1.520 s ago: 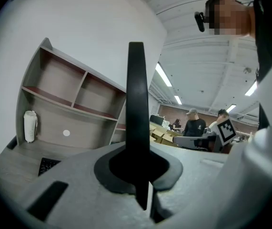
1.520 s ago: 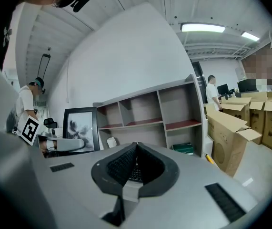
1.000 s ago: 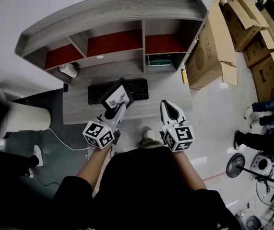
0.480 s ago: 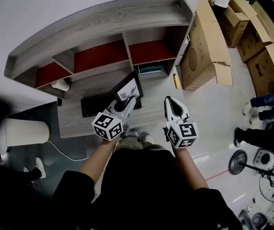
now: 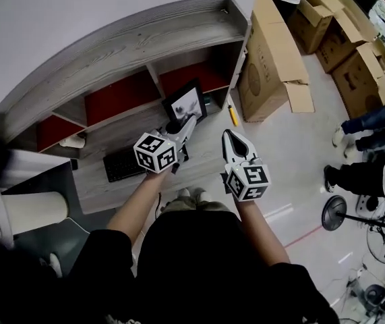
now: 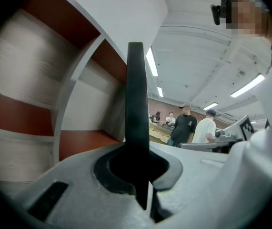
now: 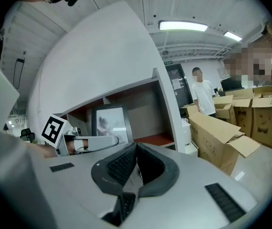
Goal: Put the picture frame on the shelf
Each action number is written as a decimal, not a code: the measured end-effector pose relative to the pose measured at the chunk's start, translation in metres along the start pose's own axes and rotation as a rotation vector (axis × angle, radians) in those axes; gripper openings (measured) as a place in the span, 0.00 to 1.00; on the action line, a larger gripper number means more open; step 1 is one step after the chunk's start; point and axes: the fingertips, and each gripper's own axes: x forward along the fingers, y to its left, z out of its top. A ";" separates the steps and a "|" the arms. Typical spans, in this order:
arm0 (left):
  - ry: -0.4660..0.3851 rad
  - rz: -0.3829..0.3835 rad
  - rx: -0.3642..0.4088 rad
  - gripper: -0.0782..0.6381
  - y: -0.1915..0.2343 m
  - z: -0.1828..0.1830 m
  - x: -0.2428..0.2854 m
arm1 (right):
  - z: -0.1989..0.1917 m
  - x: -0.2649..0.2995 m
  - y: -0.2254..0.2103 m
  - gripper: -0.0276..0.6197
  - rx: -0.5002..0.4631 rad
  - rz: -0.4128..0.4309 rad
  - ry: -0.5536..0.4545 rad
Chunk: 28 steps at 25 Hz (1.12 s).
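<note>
Left gripper (image 5: pixel 186 122): clenched on the lower edge of the picture frame (image 5: pixel 184 104). In the left gripper view, the frame stands upright and edge-on between the jaws.
Right gripper (image 5: pixel 230 136): jaws pressed together with nothing in them. It is held just to the right of the left gripper, over the front of the desk (image 5: pixel 104 189).
Picture frame: in the air and upright, picture side toward the person. It is in front of the right-hand compartment of the shelf (image 5: pixel 121 42) and not yet resting on anything.
Shelf: grey wood with red compartments above the desk. A cardboard box (image 5: pixel 268 59) stands close beside its right end.
Step in hand: it looks like the carry into the right-hand compartment, with the set-down still to come.
Doing it well: keep the frame upright and clear of the divider and the top board. Put its bottom edge well back from the lip. Let go only once it rests steady; the free right gripper could brace it.
Change from earlier: a second ago the frame was above the keyboard (image 5: pixel 121 165). It is now to the right of that, at the shelf's right end. The right gripper has come along beside it, and the left grip is unchanged.
</note>
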 end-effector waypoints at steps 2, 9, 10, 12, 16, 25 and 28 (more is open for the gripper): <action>0.012 -0.016 0.003 0.14 0.005 0.004 0.017 | 0.004 0.010 -0.003 0.06 0.012 -0.012 -0.004; 0.053 -0.035 0.011 0.14 0.023 0.006 0.069 | 0.013 0.034 -0.018 0.06 0.055 -0.051 -0.009; 0.058 -0.032 0.013 0.14 0.027 0.005 0.075 | 0.013 0.037 -0.020 0.06 0.055 -0.056 -0.010; 0.055 -0.026 0.006 0.14 0.035 0.007 0.086 | 0.013 0.042 -0.024 0.06 0.060 -0.063 -0.010; 0.059 -0.026 0.005 0.15 0.046 0.012 0.110 | 0.014 0.048 -0.036 0.06 0.077 -0.086 -0.019; 0.129 -0.047 0.000 0.14 0.062 0.016 0.154 | 0.001 0.060 -0.053 0.06 0.065 -0.116 0.025; 0.163 -0.036 0.003 0.15 0.067 0.010 0.163 | -0.010 0.060 -0.050 0.06 0.060 -0.107 0.051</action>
